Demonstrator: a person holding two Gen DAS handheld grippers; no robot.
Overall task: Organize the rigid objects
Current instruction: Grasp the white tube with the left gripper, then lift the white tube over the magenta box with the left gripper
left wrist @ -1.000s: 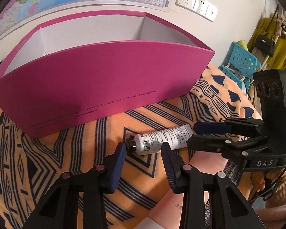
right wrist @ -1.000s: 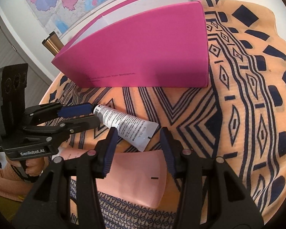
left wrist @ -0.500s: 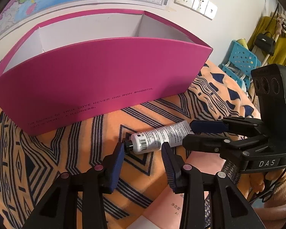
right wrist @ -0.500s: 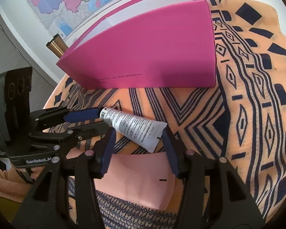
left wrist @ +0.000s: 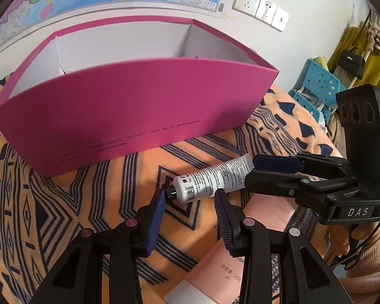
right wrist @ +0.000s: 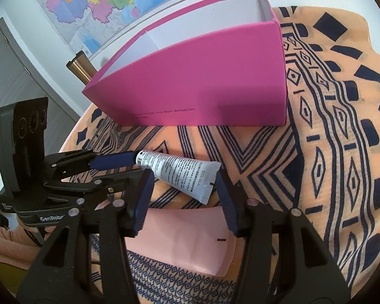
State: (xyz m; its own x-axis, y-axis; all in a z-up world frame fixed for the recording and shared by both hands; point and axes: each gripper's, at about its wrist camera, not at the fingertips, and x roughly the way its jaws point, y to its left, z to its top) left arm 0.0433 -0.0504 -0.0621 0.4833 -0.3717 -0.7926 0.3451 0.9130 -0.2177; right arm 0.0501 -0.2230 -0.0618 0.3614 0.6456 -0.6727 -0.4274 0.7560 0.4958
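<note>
**Two grippers meeting at a white tube in front of the pink box**

A white tube (left wrist: 210,179) is lying on its side on the patterned cloth (left wrist: 71,210) covering the worktop, just in front of the open pink box (left wrist: 129,111). Its black cap is pointing toward the left hand-held gripper (left wrist: 190,197) and its flat crimped end toward the right hand-held gripper (right wrist: 183,190).

In the left wrist view, the left hand-held gripper's jaws are standing apart, straddling the cap end; the left pad is sitting right at the cap, though whether it is touching is hard to tell, and the right pad is clear of the tube. In the right wrist view, the right hand-held gripper's jaws are also standing apart, with the crimped end lying between them, neither pad pressing on it.

The two grippers are reaching in from opposite ends of the tube, each showing in the other's view, with a person's hand (left wrist: 359,235) gripping the right one's handle.

A pink tube (right wrist: 185,238) is lying nearer the cameras, just below both grippers. The box is showing white inner walls, and nothing can be seen inside it. A wall map (right wrist: 101,2) is hanging behind it.
</note>
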